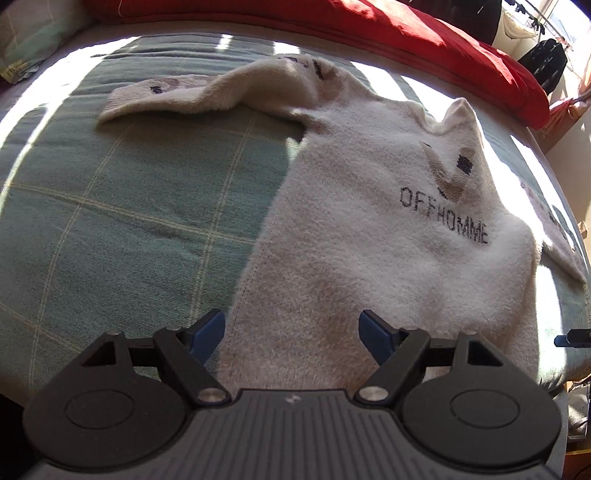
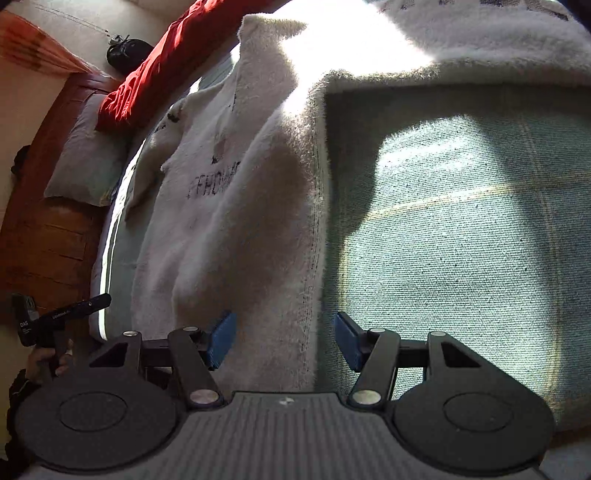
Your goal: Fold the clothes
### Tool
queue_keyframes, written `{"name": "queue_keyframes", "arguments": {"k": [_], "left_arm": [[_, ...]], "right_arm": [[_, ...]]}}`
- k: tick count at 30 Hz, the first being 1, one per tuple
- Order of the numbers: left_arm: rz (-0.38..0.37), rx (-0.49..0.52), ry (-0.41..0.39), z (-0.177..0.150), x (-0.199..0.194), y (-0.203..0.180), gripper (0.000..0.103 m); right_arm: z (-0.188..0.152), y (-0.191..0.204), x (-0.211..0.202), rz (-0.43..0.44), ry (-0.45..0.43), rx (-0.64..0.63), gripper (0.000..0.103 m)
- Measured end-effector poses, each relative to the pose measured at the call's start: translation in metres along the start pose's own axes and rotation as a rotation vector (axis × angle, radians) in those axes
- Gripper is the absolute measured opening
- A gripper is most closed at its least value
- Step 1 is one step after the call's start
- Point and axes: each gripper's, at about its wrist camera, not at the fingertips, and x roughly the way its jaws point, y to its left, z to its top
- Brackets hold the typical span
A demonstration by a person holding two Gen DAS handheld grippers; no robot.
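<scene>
Surface: green checked bedspread (image 1: 110,221), sunlit stripes; red duvet (image 1: 424,33) at far edge.
Sweater: white fuzzy sweater (image 1: 369,240) flat on the bedspread, sleeve (image 1: 184,92) spread sideways.
Left gripper (image 1: 291,332): low over hem, jaws apart, empty.
Right gripper (image 2: 284,339): straddling sweater's side edge, jaws apart, empty.

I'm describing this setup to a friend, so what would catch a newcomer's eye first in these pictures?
First, the fluffy white sweater lettered OFFHOMME, spread flat on the green checked bedspread in strong sunlight, one sleeve stretched out sideways. Next, a red blanket bunched along the bed's far edge. Both the left gripper and the right gripper are open at the sweater's hem.
</scene>
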Motion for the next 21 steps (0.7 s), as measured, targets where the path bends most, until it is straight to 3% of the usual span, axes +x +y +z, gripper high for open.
{"name": "queue_keyframes", "arguments": {"k": [12,16,21], "left_arm": [[-0.085,-0.074,0.092,0.019,0.070,0.041,0.079],[-0.127,-0.065,0.074,0.028,0.075,0.040,0.080],[-0.200,-0.079,0.082,0.025,0.076,0.043,0.080]], "right_arm": [[0.002,-0.033,0.040,0.086,0.007,0.119,0.064],[0.017,-0.029,0.050,0.122,-0.009,0.126,0.064],[0.032,-0.012,0.073,0.145,-0.011,0.085,0.073]]}}
